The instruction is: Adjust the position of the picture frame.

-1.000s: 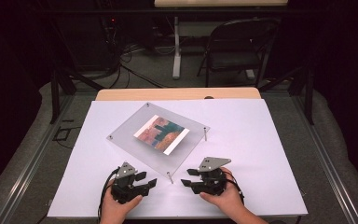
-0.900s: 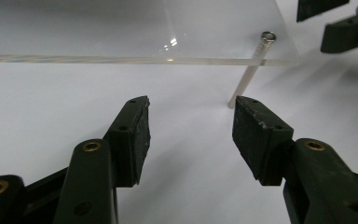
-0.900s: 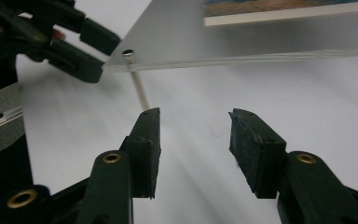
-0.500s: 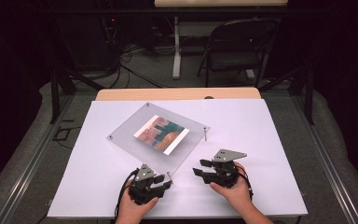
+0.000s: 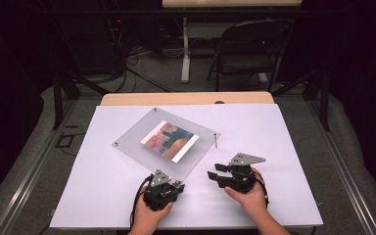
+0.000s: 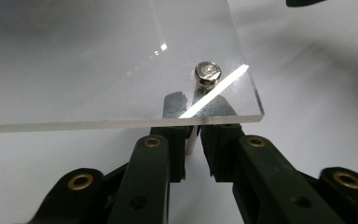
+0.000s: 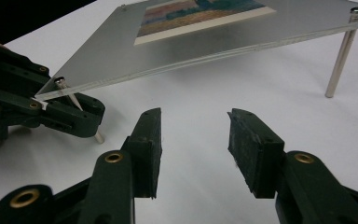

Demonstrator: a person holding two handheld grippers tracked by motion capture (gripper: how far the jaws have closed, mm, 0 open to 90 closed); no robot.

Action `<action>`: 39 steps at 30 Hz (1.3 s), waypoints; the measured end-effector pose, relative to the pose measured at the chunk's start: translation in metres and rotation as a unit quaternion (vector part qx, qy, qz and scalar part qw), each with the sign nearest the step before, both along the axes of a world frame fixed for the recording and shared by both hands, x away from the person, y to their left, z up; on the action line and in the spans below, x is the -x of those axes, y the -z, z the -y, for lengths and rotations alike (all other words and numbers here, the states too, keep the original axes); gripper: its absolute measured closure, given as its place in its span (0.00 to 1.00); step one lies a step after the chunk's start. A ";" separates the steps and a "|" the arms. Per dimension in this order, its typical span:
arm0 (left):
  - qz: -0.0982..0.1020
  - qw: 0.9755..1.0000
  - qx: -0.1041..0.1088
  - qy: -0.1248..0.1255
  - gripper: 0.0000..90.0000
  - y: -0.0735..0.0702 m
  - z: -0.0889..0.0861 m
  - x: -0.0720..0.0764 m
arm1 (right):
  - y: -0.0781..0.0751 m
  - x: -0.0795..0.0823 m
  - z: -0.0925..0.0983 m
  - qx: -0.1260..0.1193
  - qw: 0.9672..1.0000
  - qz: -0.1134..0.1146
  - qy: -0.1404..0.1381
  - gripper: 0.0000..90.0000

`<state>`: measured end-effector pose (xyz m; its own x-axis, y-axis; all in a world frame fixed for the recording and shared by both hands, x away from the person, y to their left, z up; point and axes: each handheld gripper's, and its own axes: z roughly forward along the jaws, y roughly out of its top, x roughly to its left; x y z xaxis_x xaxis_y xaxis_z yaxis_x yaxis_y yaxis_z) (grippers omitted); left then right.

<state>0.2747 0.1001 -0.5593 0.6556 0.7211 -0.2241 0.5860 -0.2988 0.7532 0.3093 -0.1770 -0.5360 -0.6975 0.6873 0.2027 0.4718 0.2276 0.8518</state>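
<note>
A clear acrylic plate [image 5: 132,139] holding a colourful picture [image 5: 169,141] stands on thin metal legs on the white table. My left gripper [image 5: 176,182] sits at the plate's near corner. In the left gripper view its jaws have just been closing and now press on the corner leg [image 6: 192,142], below the screw head [image 6: 208,73]. My right gripper [image 5: 214,175] rests to the right of that corner, pointing left. It [image 7: 193,140] is open with nothing between its fingers. The right gripper view shows the left gripper [image 7: 70,109] clamped on the slanted leg [image 7: 98,136].
Another leg [image 7: 338,65] holds up the plate's right corner [image 5: 216,140]. The white sheet [image 5: 274,147] covers a wooden table whose far edge [image 5: 186,99] shows. A folding chair [image 5: 247,54] and floor cables lie beyond.
My left gripper moved right to the plate's near corner and closed on its leg. My right gripper shifted a little to the right.
</note>
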 end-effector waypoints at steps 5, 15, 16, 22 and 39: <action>-0.001 1.000 0.000 -0.001 0.93 0.002 0.001 0.000 | 0.001 -0.004 0.002 0.002 1.000 0.001 0.007 0.61; -0.006 1.000 0.011 0.001 0.95 -0.002 -0.003 0.000 | 0.004 -0.030 0.003 0.025 0.999 0.012 0.038 0.64; -0.007 1.000 0.013 -0.002 0.95 -0.003 -0.004 0.001 | 0.005 -0.033 0.003 0.030 0.999 0.011 0.041 0.64; -0.012 1.000 0.017 -0.009 0.95 -0.007 -0.013 0.003 | 0.014 -0.057 0.004 0.055 0.996 0.014 0.065 0.66; -0.012 0.998 0.036 -0.041 0.95 -0.015 -0.041 0.013 | 0.020 -0.095 -0.016 0.050 0.997 0.028 0.049 0.78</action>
